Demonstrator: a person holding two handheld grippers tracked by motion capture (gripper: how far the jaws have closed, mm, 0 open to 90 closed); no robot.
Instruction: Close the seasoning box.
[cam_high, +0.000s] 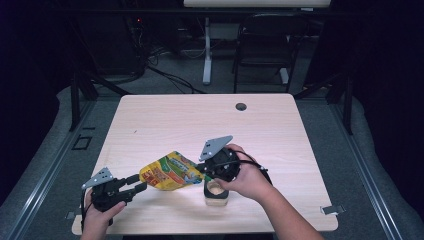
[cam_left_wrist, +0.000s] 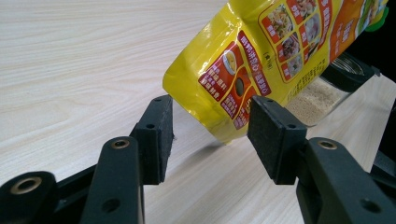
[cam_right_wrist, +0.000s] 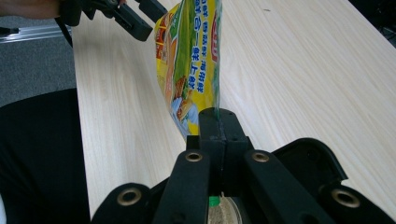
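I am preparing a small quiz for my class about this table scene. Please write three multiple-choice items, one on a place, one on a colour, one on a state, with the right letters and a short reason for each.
1. Where is the glass jar?
A. under the raised end of the pouch, below the right gripper
B. beside the round hole in the table
C. on the floor

2. What is the main colour of the pouch?
A. blue
B. yellow
C. white

3. How does the right gripper stand?
A. open, away from the pouch
B. shut on the jar
C. shut on the pouch

Answers:
1 A: in the high view the jar stands on the table right below the gripper that lifts the pouch.
2 B: yellow dominates it, with red and green printing.
3 C: in the right gripper view its fingers are pressed together on the pouch's edge.
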